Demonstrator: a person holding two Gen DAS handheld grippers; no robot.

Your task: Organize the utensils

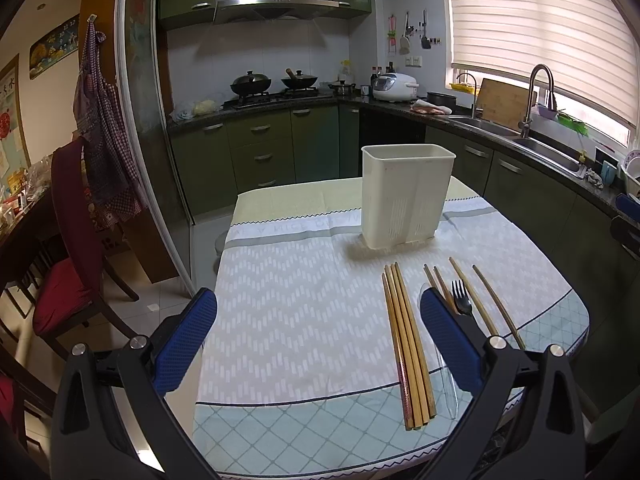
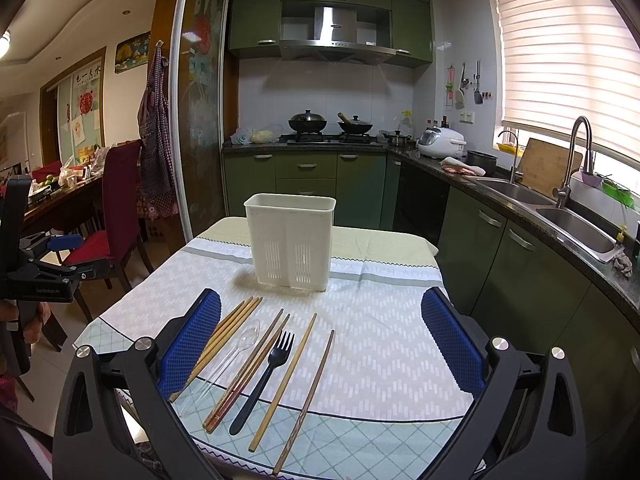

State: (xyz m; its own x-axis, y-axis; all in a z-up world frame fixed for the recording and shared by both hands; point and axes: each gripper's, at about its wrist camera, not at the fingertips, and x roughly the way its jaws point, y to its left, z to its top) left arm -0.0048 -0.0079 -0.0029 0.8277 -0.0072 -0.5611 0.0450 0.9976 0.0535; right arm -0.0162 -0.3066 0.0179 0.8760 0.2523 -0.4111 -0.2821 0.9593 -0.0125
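Right gripper (image 2: 320, 344) spread wide, empty, hovering low over chopsticks (image 2: 236, 332), black fork (image 2: 264, 376) and what looks like a clear spoon (image 2: 240, 344). Left gripper (image 1: 318, 340) likewise released. White caddy (image 2: 291, 242) upright beyond, apart.

Daylight glows through the window blind (image 1: 540, 32); sharp frames, fisheye-bent, dark-cornered.

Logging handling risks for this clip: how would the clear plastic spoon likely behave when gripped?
The clear plastic spoon looks thin, so probably light and slightly flexible. It lies flat on the tablecloth between chopsticks, so pinching it alone may be awkward; smooth plastic could slip.
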